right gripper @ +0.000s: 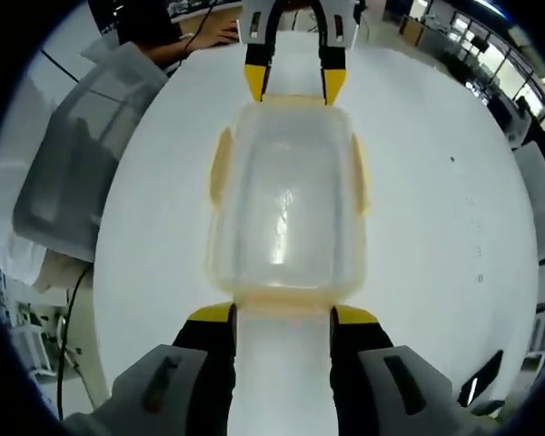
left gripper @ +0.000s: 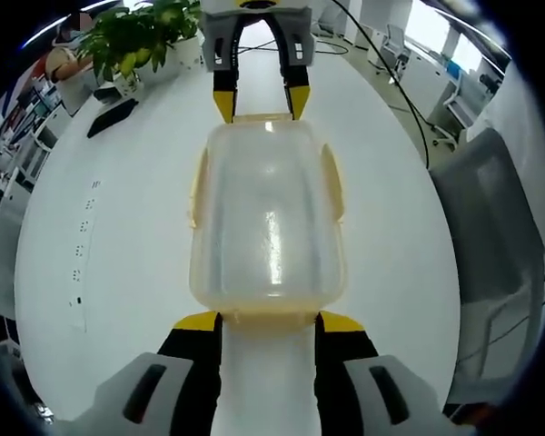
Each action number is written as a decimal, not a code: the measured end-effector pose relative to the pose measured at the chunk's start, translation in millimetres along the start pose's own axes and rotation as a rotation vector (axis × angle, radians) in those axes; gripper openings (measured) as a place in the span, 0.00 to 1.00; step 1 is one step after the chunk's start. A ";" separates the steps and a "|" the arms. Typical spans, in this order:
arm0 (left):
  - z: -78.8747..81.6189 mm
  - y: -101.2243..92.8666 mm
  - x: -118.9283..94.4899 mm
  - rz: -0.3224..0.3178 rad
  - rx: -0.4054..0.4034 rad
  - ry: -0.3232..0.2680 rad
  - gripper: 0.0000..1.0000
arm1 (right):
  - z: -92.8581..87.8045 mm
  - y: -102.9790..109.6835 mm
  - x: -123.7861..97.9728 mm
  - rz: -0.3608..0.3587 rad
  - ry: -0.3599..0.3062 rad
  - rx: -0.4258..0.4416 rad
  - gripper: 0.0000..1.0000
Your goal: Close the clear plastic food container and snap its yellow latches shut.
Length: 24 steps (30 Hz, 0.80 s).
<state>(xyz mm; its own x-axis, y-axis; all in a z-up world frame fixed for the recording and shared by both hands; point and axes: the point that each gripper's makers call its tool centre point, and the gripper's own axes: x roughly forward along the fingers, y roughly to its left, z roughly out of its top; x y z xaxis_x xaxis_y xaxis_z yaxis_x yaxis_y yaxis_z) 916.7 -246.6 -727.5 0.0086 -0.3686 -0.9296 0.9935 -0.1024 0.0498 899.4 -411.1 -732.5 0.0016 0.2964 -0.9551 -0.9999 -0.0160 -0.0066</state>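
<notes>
The clear plastic container (left gripper: 271, 222) lies lengthwise on the white round table (left gripper: 118, 227), with its lid on top. Yellow side latches (left gripper: 200, 186) (left gripper: 332, 182) stand out from its long sides. My left gripper (left gripper: 269, 322) is open, and the near end latch sits between its yellow-tipped jaws. At the far end, my right gripper (left gripper: 261, 102) faces me, open, its tips at the container's rim. In the right gripper view the same container (right gripper: 286, 204) lies between my right gripper (right gripper: 282, 315) and the left gripper (right gripper: 293, 86), with a side latch (right gripper: 220, 168) sticking out.
A potted plant (left gripper: 141, 36) and a flat black object (left gripper: 112, 116) sit at the table's far left. A row of sockets (left gripper: 80, 263) is set into the tabletop. Grey chairs (left gripper: 490, 227) (right gripper: 73, 173) stand at the table's edge. A person's hand (right gripper: 209, 34) rests on the far side.
</notes>
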 end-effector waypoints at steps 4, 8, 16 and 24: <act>-3.6 0.4 0.7 0.000 0.009 0.010 0.39 | -1.4 2.4 0.6 0.013 -0.003 0.020 0.39; -4.8 1.2 -1.2 0.000 -0.007 0.004 0.40 | -1.8 1.3 -1.1 0.014 -0.009 0.038 0.39; 3.5 1.8 -13.5 0.004 -0.039 -0.030 0.41 | 2.4 0.1 -8.0 0.010 -0.026 0.074 0.37; -0.6 -0.9 -19.8 0.021 -0.076 -0.032 0.40 | 4.2 1.8 -13.2 -0.004 -0.033 0.090 0.36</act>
<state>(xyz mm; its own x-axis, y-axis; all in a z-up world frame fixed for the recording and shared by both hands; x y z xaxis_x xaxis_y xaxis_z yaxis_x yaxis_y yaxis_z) 915.8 -238.7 -709.4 0.0270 -0.3990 -0.9166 0.9989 -0.0248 0.0402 897.5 -411.0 -718.7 0.0063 0.3275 -0.9448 -0.9973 0.0709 0.0180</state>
